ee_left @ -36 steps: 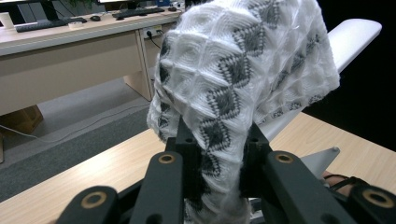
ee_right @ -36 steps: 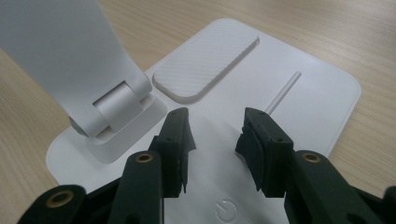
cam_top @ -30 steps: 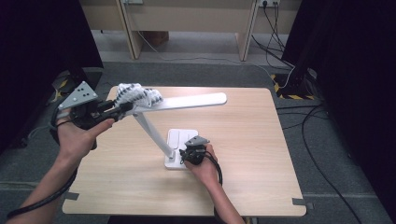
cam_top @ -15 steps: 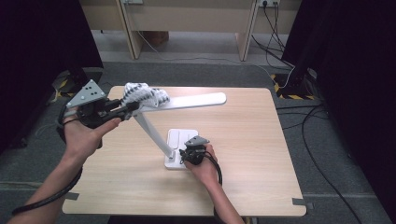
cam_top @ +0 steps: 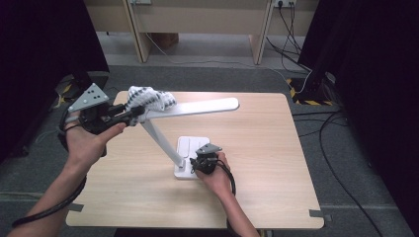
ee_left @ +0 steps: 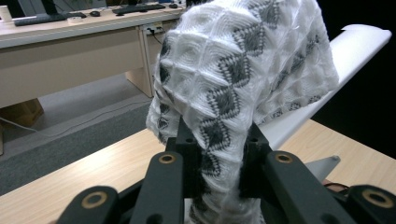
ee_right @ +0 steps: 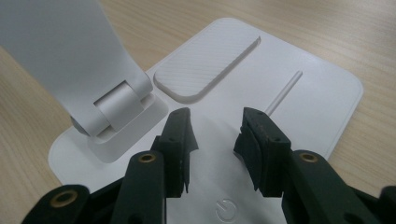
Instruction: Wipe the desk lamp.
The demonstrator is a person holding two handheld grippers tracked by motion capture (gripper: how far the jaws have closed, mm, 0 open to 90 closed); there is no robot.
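Observation:
A white desk lamp stands on the wooden table (cam_top: 276, 197). Its flat base (cam_top: 190, 145) lies mid-table, and a slanted arm (cam_top: 160, 140) carries the long head (cam_top: 197, 107). A white and grey knitted cloth (cam_top: 148, 100) is draped over the head's left end. My left gripper (cam_top: 136, 114) is shut on that cloth (ee_left: 243, 70), with the head (ee_left: 355, 46) showing behind it. My right gripper (cam_top: 194, 165) rests on the base's near edge. Its jaws (ee_right: 215, 126) stand open over the base plate (ee_right: 303, 107), nothing between them, beside the arm's hinge (ee_right: 119, 105).
A long pale desk (cam_top: 197, 19) runs along the back, with cables (cam_top: 306, 84) trailing on the grey floor to the right. Dark curtains flank both sides. The table's right half is bare wood.
My left hand has shifted slightly at the lamp head's left end with the cloth still gripped. The right hand has stayed on the base.

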